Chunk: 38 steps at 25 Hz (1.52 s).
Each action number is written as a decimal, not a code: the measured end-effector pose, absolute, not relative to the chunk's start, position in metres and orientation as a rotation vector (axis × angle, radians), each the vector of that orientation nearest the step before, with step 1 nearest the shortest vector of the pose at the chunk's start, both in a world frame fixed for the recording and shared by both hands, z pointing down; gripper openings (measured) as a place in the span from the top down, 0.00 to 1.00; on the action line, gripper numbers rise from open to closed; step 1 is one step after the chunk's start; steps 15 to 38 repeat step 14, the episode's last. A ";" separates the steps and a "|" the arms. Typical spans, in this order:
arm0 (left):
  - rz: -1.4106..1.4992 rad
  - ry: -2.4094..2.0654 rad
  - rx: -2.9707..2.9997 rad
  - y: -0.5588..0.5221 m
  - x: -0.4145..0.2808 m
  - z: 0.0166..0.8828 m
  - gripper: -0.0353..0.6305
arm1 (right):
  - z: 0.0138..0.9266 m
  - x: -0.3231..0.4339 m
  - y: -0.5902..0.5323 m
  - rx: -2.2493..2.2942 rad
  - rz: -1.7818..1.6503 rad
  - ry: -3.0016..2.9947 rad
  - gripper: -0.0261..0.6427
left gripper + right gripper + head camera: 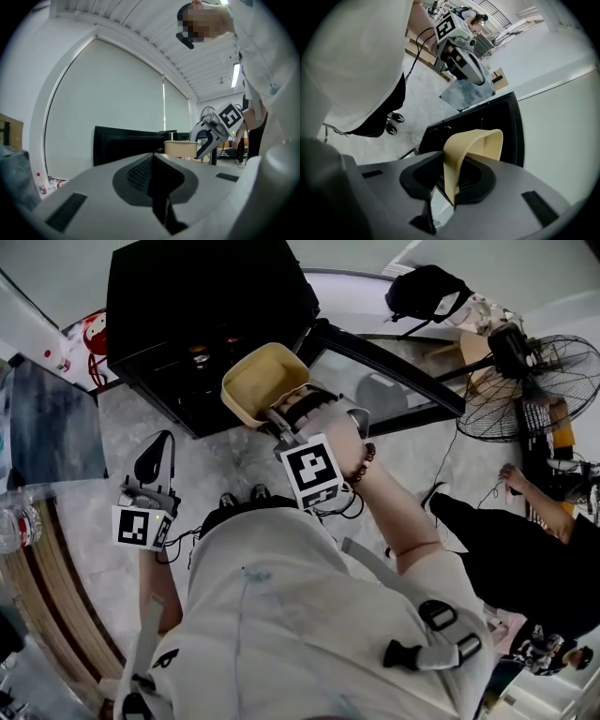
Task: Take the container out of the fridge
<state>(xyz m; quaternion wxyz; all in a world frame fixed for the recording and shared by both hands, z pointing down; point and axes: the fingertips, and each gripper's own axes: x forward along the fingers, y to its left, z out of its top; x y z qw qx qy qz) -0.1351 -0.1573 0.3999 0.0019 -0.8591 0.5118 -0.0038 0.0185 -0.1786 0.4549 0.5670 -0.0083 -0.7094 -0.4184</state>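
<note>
We've got the right gripper (449,183) pinching one wall of the beige container (262,381), just in front of the black fridge (187,296). The left gripper (152,180) is pressed together with nothing in it. The fridge interior's too dark to make out.

The fridge (202,296) interior is too dark to tell.

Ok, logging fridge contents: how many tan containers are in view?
1. The tan container is held by its rim in the right gripper, near the black fridge; more may be hidden inside.
</note>
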 end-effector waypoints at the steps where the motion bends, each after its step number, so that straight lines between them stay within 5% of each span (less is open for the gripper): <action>1: -0.004 1.604 -2.697 -0.159 -0.134 0.399 0.94 | 0.454 0.020 -0.179 -0.020 -0.983 -1.666 0.84; 38: -0.008 1.610 -2.694 -0.163 -0.128 0.401 0.94 | 0.454 0.027 -0.182 -0.028 -0.984 -1.665 0.84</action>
